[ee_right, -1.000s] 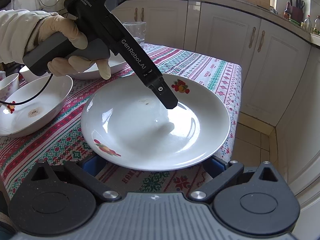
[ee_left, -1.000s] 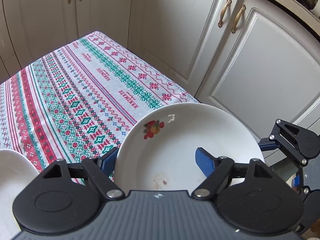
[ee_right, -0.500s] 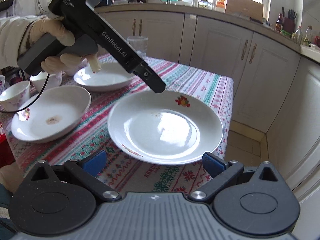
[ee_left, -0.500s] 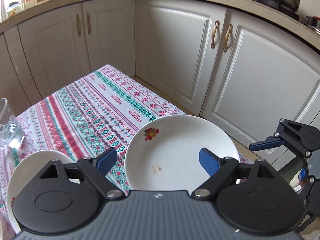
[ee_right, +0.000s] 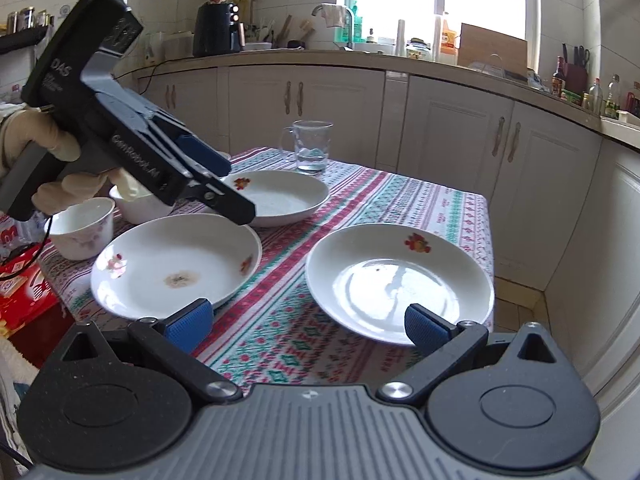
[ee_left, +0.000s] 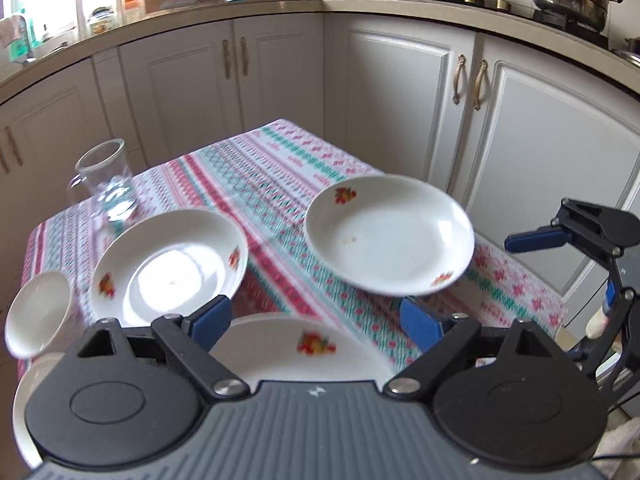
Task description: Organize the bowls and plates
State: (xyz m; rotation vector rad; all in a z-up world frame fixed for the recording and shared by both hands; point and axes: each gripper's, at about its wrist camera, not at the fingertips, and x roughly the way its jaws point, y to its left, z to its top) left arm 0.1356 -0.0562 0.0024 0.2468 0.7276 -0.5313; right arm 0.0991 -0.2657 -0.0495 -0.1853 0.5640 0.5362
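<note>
Three white flower-print plates lie on the patterned tablecloth (ee_right: pixel 400 200). One plate (ee_left: pixel 388 236) (ee_right: pixel 400 280) sits at the table's corner. A second plate (ee_right: pixel 176 264) (ee_left: pixel 304 356) with a brown stain lies under my left gripper (ee_left: pixel 316 320), which is open, empty and raised above it. A third plate (ee_left: pixel 168 264) (ee_right: pixel 280 196) lies farther back. My right gripper (ee_right: pixel 308 324) is open and empty, off the table's near edge between two plates. Two small white bowls (ee_right: pixel 82 226) (ee_right: pixel 138 204) stand at the left end; one bowl (ee_left: pixel 38 312) shows in the left view.
A glass jug (ee_left: pixel 104 184) (ee_right: pixel 310 146) stands at the table's far side. White kitchen cabinets (ee_left: pixel 400 92) surround the table. A red box (ee_right: pixel 24 288) sits low at the left. The other gripper shows in each view (ee_left: pixel 580 236) (ee_right: pixel 160 160).
Both grippers have drawn back and up from the corner plate, which stays on the table. The left gripper now hovers over the stained plate.
</note>
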